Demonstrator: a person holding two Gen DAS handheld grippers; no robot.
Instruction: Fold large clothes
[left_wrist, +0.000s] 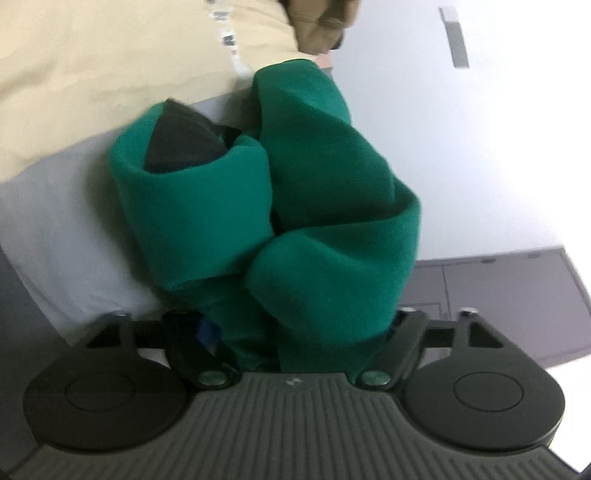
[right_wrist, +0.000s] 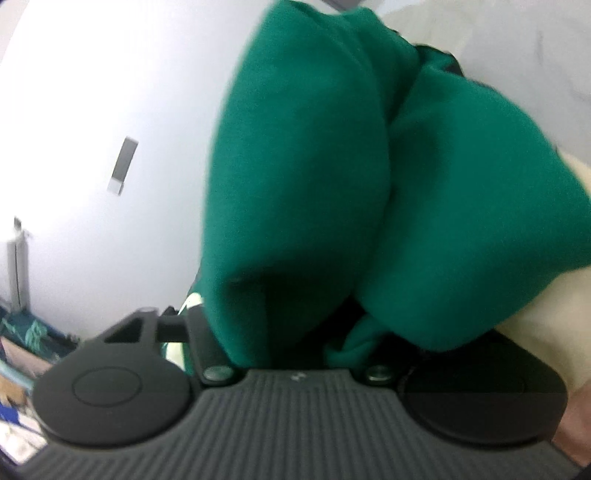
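Between my jaws both sides, bunched green sweatshirt (left_wrist: 295, 206) clamped; lift evenly, keep grips firm, shake folds loose.

Black ribbed left gripper (left_wrist: 295, 332); round side discs; perhaps green screws

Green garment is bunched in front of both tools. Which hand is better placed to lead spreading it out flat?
Probably the left. In its view the green garment bunches between the left tool arms with grey surface visible beside it. The right tool view is almost filled by fabric, hiding where it would lay.
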